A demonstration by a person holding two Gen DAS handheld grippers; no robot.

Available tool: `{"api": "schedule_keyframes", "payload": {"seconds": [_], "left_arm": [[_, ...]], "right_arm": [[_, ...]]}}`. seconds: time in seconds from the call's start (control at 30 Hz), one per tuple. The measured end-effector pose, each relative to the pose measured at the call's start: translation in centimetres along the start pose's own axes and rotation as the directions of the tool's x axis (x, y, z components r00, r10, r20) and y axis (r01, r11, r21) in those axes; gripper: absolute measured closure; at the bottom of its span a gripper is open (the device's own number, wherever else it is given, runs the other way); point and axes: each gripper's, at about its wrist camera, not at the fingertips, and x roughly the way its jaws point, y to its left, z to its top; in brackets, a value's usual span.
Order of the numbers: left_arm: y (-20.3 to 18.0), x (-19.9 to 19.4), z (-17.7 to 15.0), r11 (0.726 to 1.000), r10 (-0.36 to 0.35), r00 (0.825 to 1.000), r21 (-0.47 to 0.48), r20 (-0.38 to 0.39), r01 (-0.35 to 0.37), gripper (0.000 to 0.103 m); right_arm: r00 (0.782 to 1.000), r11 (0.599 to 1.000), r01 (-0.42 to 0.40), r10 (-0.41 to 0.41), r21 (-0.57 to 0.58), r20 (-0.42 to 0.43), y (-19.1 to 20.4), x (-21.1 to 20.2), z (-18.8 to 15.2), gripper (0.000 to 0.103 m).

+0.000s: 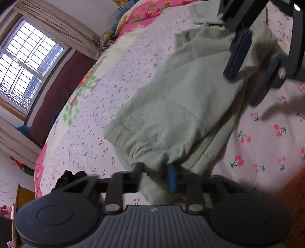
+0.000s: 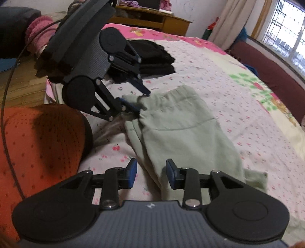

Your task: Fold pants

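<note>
Pale green pants (image 1: 171, 106) lie folded lengthwise on the cherry-print bed sheet (image 1: 114, 80). In the left wrist view my left gripper (image 1: 156, 174) is shut on the gathered elastic waistband, and the cloth bunches between its blue pads. In the right wrist view that left gripper (image 2: 140, 101) holds the waistband corner slightly off the sheet. My right gripper (image 2: 152, 172) stands open farther down the pants (image 2: 183, 133), with the folded edge lying under the gap and untouched by either pad. From the left wrist view the right gripper (image 1: 243, 88) hovers over the far part of the pants.
A folded black garment (image 2: 152, 55) lies on the bed behind the left gripper. A person's orange sleeve (image 2: 38, 143) is at the bed's near edge. A dark red cushion (image 2: 266, 72) and a window (image 2: 286, 28) bound the far side, with a wooden cabinet (image 2: 152, 17) beyond the bed.
</note>
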Motion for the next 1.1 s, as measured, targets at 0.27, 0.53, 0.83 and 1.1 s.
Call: {"api": "schedule_keyframes", "payload": {"seconds": [0.27, 0.53, 0.83, 1.1], "left_arm": [[1.9, -0.6, -0.4, 0.986, -0.004, 0.998, -0.165, 0.058, 0.014, 0.077], [2.1, -1.3, -1.0, 0.981, 0.017, 0.997, -0.192, 0.081, -0.001, 0.078], [3.0, -3.1, -3.4, 0.959, 0.052, 0.998, -0.281, 0.044, -0.037, 0.079], [2.3, -2.5, -3.7, 0.962, 0.041, 0.999, -0.268, -0.027, -0.047, 0.076]], "right_arm": [[0.997, 0.998, 0.066, -0.065, -0.011, 0.051, 1.5, 2.7, 2.5, 0.066], [0.996, 0.994, 0.071, -0.075, 0.080, 0.056, 1.0, 5.3, 4.9, 0.098], [0.997, 0.999, -0.008, 0.005, 0.036, 0.071, 3.6, 4.8, 6.3, 0.093], [0.998, 0.990, -0.016, 0.007, 0.139, 0.065, 1.9, 2.7, 4.0, 0.062]]}}
